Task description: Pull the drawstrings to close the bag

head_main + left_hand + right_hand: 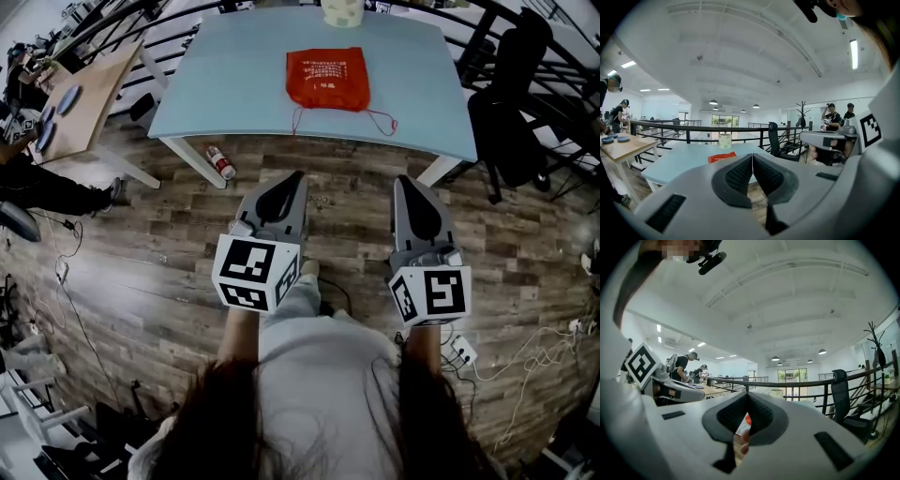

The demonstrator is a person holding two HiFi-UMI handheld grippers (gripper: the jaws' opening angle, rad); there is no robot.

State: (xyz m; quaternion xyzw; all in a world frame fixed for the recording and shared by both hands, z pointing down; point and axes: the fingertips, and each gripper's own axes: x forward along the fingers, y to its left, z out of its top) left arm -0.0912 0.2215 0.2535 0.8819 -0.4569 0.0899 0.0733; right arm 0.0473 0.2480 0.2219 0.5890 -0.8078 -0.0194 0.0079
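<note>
Wood floor (141, 281) fills the frame. At top centre a pale bench (234, 84) carries the red bag (327, 79), lying flat with its drawstrings (380, 119) trailing toward the near edge, likely for easy grabbing. The left claw (292, 177) and right claw (405, 181), both clenched on nothing, hang mid-frame, well short of it.

Pale blue tabletop (234, 84) has a red bag (327, 79) lying flat mid-table, strings (380, 120) trailing to the near edge, roll (341, 11) at the back.
</note>
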